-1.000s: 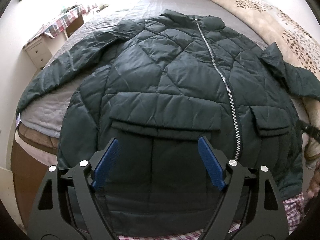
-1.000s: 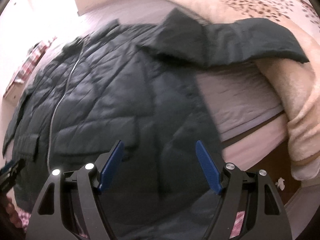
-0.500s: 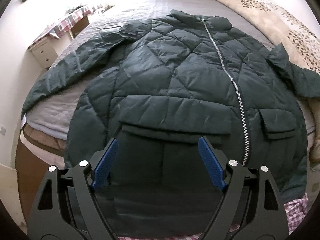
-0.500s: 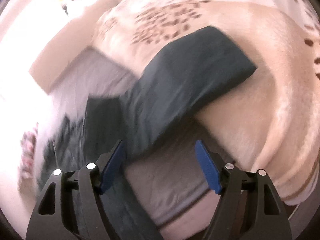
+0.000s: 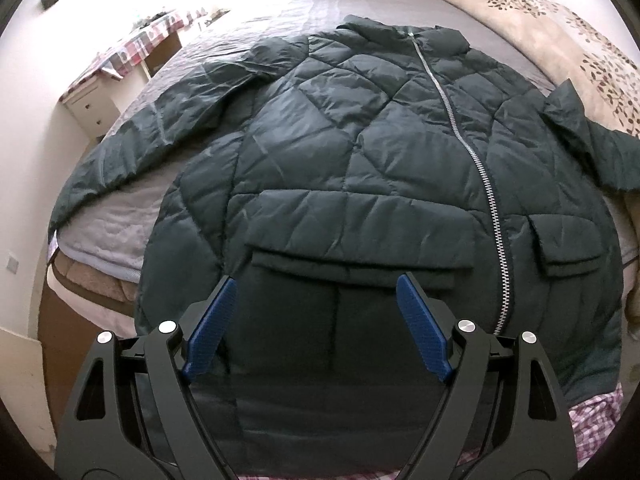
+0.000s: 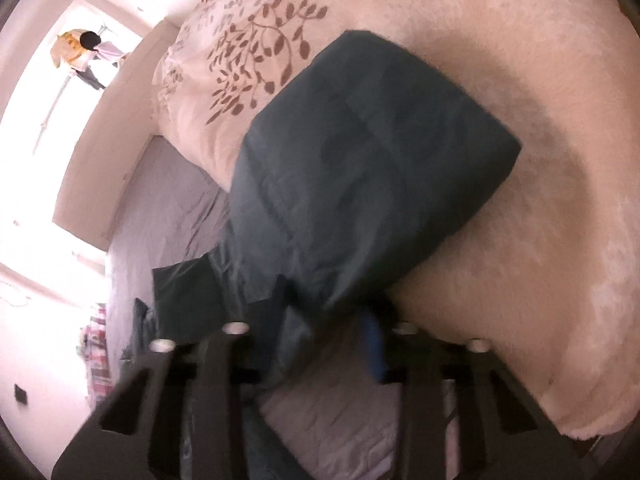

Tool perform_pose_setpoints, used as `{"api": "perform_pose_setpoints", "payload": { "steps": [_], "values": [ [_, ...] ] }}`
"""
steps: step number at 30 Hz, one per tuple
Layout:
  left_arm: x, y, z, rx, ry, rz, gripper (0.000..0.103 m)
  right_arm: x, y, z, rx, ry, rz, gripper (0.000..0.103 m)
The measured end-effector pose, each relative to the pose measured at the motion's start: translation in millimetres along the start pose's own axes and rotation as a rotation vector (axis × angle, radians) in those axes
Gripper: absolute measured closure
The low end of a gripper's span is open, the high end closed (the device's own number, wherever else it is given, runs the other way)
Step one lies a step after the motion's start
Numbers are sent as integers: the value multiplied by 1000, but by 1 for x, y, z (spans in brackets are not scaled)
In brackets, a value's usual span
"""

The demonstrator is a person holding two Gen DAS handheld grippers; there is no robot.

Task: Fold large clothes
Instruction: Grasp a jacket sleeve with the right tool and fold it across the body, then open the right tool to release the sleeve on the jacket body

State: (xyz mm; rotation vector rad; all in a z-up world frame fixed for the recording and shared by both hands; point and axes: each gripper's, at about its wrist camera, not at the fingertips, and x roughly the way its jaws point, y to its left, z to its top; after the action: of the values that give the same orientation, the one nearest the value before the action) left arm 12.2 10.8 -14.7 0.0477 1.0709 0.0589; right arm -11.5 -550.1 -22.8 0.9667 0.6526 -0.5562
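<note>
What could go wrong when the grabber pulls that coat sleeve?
1. The right gripper looks closed on the sleeve near its narrow part; the puffy fabric might slip out, though blur hides the grip.
2. That sleeve lies on the fluffy blanket, so pulling could drag the blanket along.
3. The left gripper is open above the jacket, holding nothing down, so the whole jacket may slide on the bed sheet.

1. My right gripper (image 6: 326, 316) has swung from the jacket's front to its sleeve (image 6: 368, 184) on the beige blanket (image 6: 540, 160); its fingers now close around the sleeve.
2. My left gripper (image 5: 316, 328) has drawn back slightly, showing more jacket (image 5: 360, 152).
</note>
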Motion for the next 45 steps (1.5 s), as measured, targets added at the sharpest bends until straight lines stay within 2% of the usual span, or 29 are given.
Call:
{"api": "perform_pose_setpoints", "payload": {
  "steps": [1, 4, 7, 12, 15, 18, 21, 25, 29, 32, 33, 35, 36, 37, 39, 45],
  "values": [
    [0, 1, 0, -4, 2, -1, 22, 0, 2, 1, -16, -6, -8, 90],
    [1, 3, 0, -12, -2, -8, 22, -7, 14, 0, -64, -44, -18, 95],
    [1, 6, 1, -23, -8, -23, 22, -24, 42, -5, -174, -107, -12, 96],
    [-1, 16, 0, -57, -32, -62, 22, -64, 125, -25, -402, -198, 119, 96],
    [-1, 25, -1, -88, -40, -86, 22, -79, 185, -51, -556, -211, 207, 96],
    [0, 38, -2, -131, -49, -111, 22, -82, 239, -83, -683, -176, 298, 96],
    [-1, 51, -4, -170, -61, -128, 22, -76, 298, -137, -836, -115, 388, 96],
    [-1, 71, -6, -219, -77, -136, 22, -52, 351, -205, -965, -7, 460, 96],
    [1, 90, -10, -259, -81, -139, 22, -7, 377, -272, -1064, 112, 439, 96],
    [4, 103, -14, -285, -75, -136, 22, 35, 379, -319, -1127, 186, 352, 96],
    [5, 106, -15, -292, -73, -134, 22, 55, 375, -332, -1148, 226, 299, 95],
    [8, 112, -17, -308, -66, -130, 22, 75, 372, -353, -1168, 295, 247, 89],
    [9, 115, -18, -315, -63, -129, 22, 85, 369, -358, -1174, 340, 232, 77],
    [11, 118, -18, -323, -58, -127, 22, 92, 365, -367, -1175, 395, 225, 54],
    [13, 122, -19, -334, -54, -126, 22, 91, 359, -371, -1173, 416, 228, 37],
    [11, 117, -9, -293, -80, -114, 22, 62, 341, -351, -1191, 383, 307, 37]
  ]
}}
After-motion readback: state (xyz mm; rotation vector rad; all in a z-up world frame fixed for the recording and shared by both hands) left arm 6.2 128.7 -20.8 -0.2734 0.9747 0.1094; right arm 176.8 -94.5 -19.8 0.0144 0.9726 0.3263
